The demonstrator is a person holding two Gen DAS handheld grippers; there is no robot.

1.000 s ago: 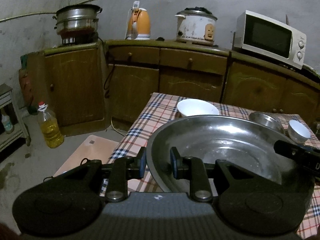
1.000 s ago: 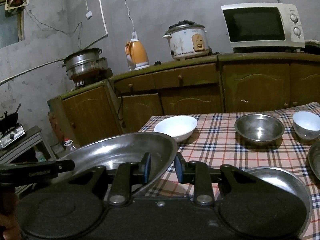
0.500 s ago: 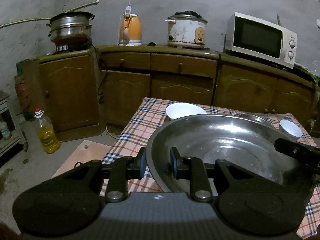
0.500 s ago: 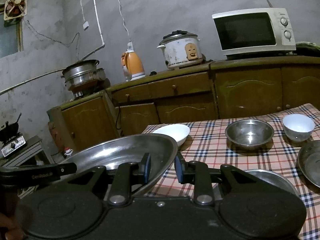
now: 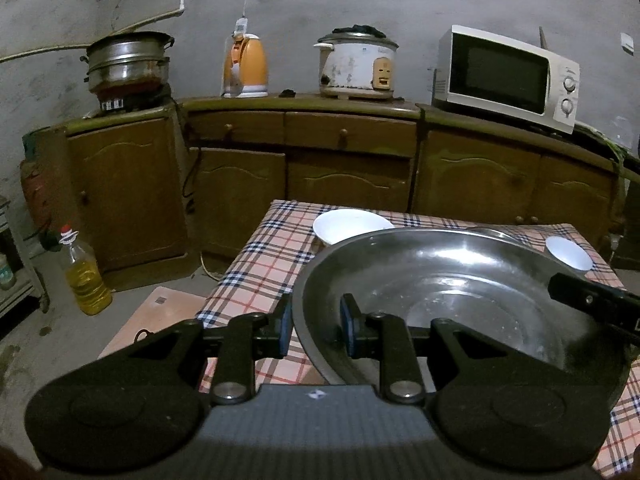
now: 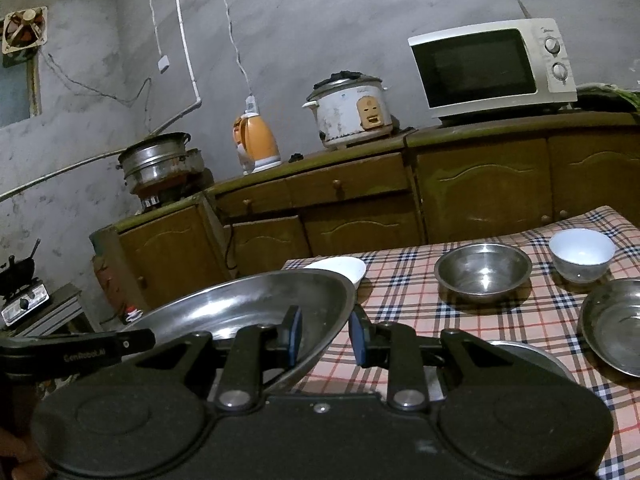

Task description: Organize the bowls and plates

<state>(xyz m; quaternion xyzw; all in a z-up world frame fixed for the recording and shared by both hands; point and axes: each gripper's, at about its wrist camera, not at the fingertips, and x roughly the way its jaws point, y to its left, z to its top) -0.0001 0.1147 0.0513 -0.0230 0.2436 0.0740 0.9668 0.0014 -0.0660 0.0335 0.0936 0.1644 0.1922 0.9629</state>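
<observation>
Steel basin (image 5: 460, 280), pinched at opposite rims by left tool (image 5: 314, 330) and right tool (image 6: 326, 338), has probably drifted back from the white bowl (image 6: 340, 270), apparently mid-carry.

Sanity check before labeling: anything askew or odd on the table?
Only the big steel basin: both grippers, left and right, clamp its rim, holding it tilted over the table's edge. No spills or damage visible.

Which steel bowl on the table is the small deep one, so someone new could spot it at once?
Start at the microwave on the cabinets, then drop to the checked table in front. The steel bowl sits there between the white dish and the white bowl. It is the only deep metal one; the other steel pieces are wide, shallow plates.
</observation>
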